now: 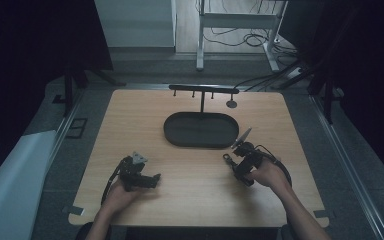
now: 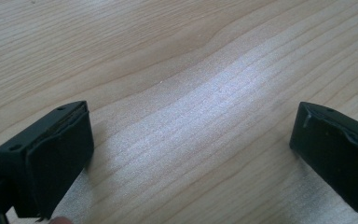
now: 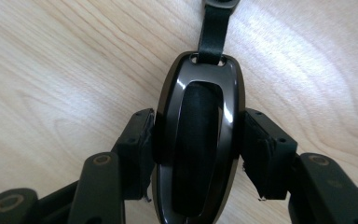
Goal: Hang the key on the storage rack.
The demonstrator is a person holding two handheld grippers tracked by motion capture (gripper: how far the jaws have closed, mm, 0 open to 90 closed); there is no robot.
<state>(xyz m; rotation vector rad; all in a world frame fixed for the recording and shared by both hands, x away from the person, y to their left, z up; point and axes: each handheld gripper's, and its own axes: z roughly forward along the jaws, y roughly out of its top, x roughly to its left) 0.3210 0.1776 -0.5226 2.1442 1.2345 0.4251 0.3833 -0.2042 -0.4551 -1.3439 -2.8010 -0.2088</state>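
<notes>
Both grippers, left (image 1: 139,175) and right (image 1: 240,161), are black with trailing black cables; left carries a grey three-cornered plate; jaws blocky, with small screws.

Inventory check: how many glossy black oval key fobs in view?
1: glossy black oval key fob, clamped in right gripper. Small dark thing hanging off black rack may be another.

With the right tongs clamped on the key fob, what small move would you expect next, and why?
Probably a lift of the right tongs toward the hook rack. They grip the key fob by both sides, its strap lying on the table, and the rack stands beyond the tray. The left tongs are open.
</notes>
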